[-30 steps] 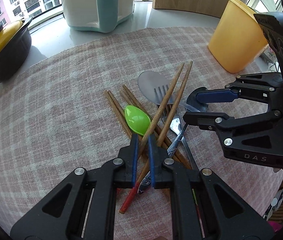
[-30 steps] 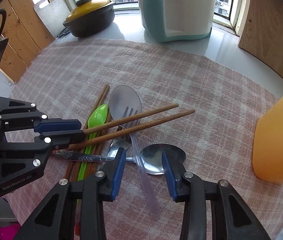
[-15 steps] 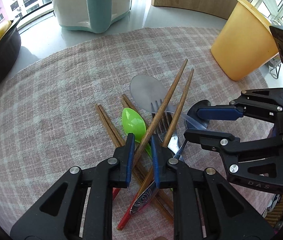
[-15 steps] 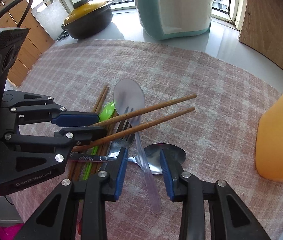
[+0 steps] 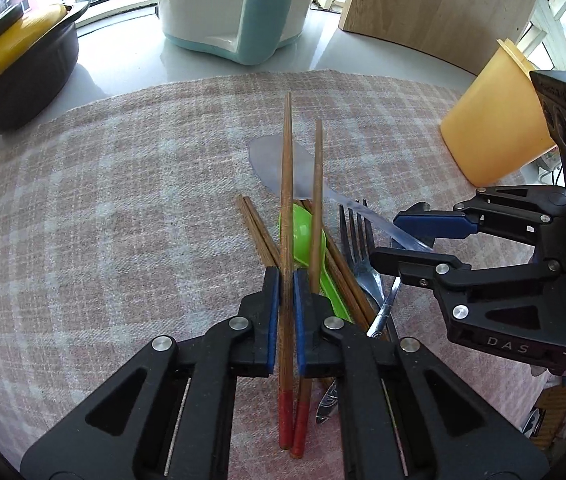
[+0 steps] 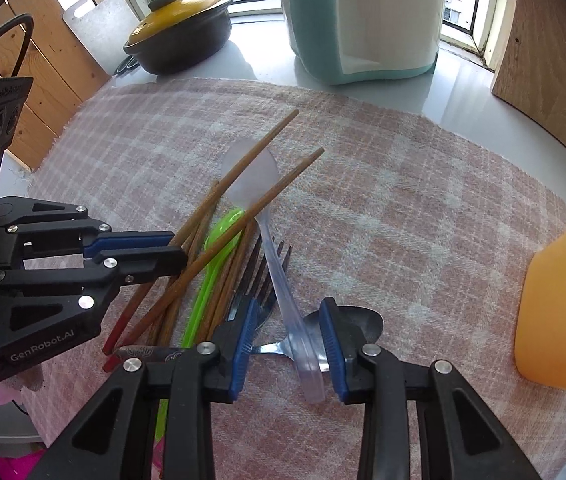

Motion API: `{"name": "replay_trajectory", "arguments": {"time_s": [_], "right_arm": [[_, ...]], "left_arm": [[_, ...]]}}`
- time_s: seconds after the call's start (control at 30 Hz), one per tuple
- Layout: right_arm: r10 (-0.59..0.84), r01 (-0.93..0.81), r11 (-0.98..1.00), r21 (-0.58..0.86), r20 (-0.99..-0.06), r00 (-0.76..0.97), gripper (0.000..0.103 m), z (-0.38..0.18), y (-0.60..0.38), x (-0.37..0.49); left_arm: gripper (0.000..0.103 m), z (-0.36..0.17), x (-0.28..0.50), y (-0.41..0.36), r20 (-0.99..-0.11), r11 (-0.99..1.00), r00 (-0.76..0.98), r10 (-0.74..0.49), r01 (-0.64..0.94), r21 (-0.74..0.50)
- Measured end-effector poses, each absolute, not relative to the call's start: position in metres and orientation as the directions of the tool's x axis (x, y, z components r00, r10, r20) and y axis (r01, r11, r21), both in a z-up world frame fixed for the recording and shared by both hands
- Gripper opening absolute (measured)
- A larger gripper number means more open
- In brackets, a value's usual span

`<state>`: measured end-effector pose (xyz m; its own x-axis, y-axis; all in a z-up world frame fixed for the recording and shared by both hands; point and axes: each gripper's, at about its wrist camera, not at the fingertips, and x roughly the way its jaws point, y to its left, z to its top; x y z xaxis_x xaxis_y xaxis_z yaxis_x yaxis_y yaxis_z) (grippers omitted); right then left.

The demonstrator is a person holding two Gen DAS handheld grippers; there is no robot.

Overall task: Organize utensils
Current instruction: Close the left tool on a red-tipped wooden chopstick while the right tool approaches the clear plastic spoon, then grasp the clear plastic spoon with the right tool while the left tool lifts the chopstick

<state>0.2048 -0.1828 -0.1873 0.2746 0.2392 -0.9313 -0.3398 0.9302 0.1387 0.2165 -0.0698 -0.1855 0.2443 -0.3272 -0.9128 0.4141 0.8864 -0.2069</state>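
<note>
Clamping one red-tipped chopstick (image 5: 286, 240) over the utensil pile, the left tool (image 5: 286, 276) has just closed; the right tool (image 6: 288, 312) stands apart astride a clear spoon's handle (image 6: 283, 288) on the counter cloth (image 6: 403, 220).

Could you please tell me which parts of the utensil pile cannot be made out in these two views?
- Metal spoon: the right gripper covers part of its bowl, right wrist view.
- Green spoon: handle end hidden under the left gripper, left wrist view.
- Second red-tipped chopstick: whether it is gripped is unclear.
</note>
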Motion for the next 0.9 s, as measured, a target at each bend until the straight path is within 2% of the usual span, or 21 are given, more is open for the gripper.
{"name": "replay_trajectory", "arguments": {"time_s": [0.13, 0.23, 0.33, 0.5, 0.73, 0.9], "right_arm": [[0.229, -0.367, 0.923, 0.119, -0.934, 0.273, 0.033, -0.187, -0.173, 0.21], [0.236, -0.37, 0.919, 0.132, -0.939, 0.252, 0.012, -0.19, -0.169, 0.215], [0.256, -0.351, 0.923, 0.16, -0.934, 0.247, 0.008, -0.191, -0.172, 0.216], [0.322, -0.311, 0.919, 0.241, -0.915, 0.242, 0.007, -0.19, -0.185, 0.21], [0.36, -0.282, 0.918, 0.278, -0.882, 0.304, 0.007, -0.176, -0.197, 0.193], [0.385, -0.28, 0.908, 0.313, -0.886, 0.257, 0.007, -0.18, -0.205, 0.17]], "left_arm": [[0.005, -0.185, 0.216, -0.062, -0.908, 0.891, 0.245, -0.34, 0.391, -0.229], [0.005, -0.181, 0.212, -0.052, -0.905, 0.895, 0.257, -0.339, 0.386, -0.225], [0.005, -0.18, 0.21, -0.043, -0.904, 0.9, 0.264, -0.336, 0.374, -0.225], [0.005, -0.179, 0.21, -0.028, -0.898, 0.906, 0.262, -0.352, 0.337, -0.257], [0.005, -0.166, 0.207, -0.014, -0.883, 0.903, 0.274, -0.38, 0.314, -0.292], [0.005, -0.171, 0.201, -0.01, -0.893, 0.908, 0.265, -0.364, 0.316, -0.276]]}}
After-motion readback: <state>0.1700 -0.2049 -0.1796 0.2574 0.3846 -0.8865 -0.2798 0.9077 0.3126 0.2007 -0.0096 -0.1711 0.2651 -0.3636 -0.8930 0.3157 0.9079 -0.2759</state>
